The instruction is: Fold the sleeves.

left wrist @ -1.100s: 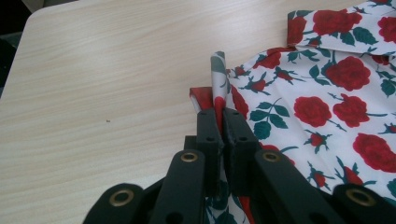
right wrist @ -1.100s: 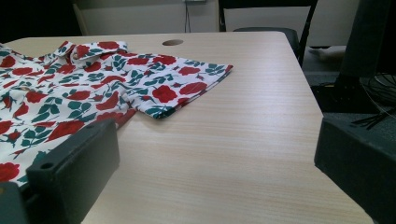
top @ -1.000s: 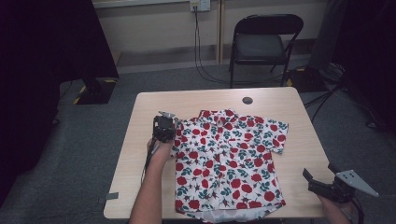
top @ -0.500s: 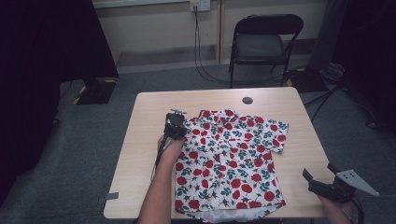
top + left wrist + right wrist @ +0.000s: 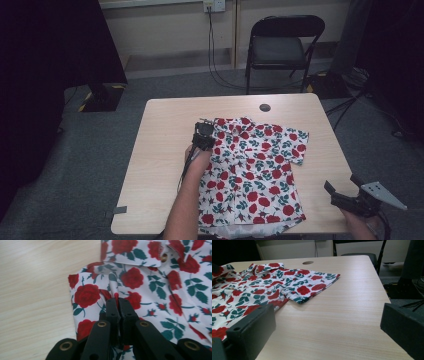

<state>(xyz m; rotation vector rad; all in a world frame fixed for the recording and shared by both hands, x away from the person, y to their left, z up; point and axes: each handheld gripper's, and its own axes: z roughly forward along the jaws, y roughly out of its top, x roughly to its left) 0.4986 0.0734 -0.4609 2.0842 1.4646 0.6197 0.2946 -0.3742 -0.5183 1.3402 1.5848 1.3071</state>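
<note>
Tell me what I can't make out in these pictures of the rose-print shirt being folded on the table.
- Shirt hem: in the high view the bottom edge of the picture cuts it off.
- Shirt's left sleeve: in the high view the left gripper and the forearm cover it.
- Cloth pinched by the left gripper: in the left gripper view the shut jaws hide how many layers they hold.
- Small dark round spot on the table: too small in the high view to identify.

Left gripper (image 5: 204,131) fingers pinched together; right gripper (image 5: 344,192) fingers spread wide.
</note>
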